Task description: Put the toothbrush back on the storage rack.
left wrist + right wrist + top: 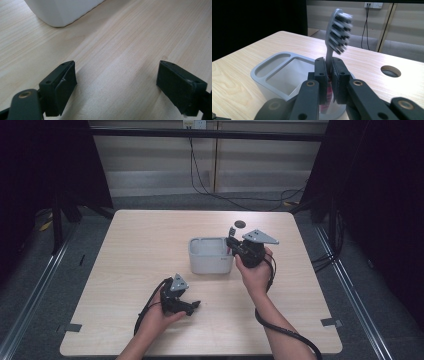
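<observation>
Your right gripper [233, 241] is clamped on a grey toothbrush with a bristled head and a pink lower handle [336, 32], its two black jaws pressed against the neck from either side. You hold the brush upright, head uppermost, directly over the light grey plastic holder with a narrow slot and a larger square compartment [210, 255]. In the right gripper view the pink part of the handle sits low between the jaws, at the holder's near rim; whether it touches the holder, or which compartment it is over, cannot be told. The holder [277, 71] stands near the middle of the pale wooden table [145, 245], and your right hand [256, 270] is just beside its right side. Your left gripper [192, 306] rests low over the table nearer to you, well apart from the holder, with your left hand [159, 316] wrapped round it. Its jaws stand wide apart with bare wood [120, 50] between them, so it is released and grips nothing. The holder's white corner [62, 12] shows at the top of the left gripper view. A round cable hole [240, 224] lies in the table beyond the holder.
</observation>
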Motion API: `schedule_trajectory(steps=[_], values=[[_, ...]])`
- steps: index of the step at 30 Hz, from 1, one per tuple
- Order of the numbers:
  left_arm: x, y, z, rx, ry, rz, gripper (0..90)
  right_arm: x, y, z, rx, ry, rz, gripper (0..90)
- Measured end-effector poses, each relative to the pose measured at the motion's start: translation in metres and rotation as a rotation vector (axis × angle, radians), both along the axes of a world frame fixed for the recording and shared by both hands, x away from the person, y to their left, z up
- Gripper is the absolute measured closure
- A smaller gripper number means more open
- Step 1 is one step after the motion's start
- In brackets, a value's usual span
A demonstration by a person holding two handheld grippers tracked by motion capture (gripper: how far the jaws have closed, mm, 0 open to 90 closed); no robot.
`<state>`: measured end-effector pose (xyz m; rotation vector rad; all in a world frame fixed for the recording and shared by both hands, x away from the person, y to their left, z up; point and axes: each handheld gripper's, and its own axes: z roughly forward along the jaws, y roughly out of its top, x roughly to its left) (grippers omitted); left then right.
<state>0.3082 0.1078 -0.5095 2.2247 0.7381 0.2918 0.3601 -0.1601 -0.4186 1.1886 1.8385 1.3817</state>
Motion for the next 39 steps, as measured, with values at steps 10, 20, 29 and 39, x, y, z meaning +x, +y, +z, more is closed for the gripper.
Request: schedule_trajectory(steps=[10,20,29,39], values=[[0.0,0.0,0.0,0.0,0.0,0.0,15.7,-0.002,0.0,-0.005,0.004,0.006,0.0,84.2],[0.0,0.0,0.0,0.0,0.0,0.0,15.7,-0.004,0.0,-0.01,0.005,0.007,0.0,84.2],[0.0,0.0,0.0,0.0,0.0,0.0,15.7,-0.007,0.0,-0.014,0.003,0.009,0.001,84.0],[0.0,0.0,0.0,0.0,0.001,0.0,15.7,-0.009,-0.002,-0.016,0.011,0.003,0.0,83.8]])
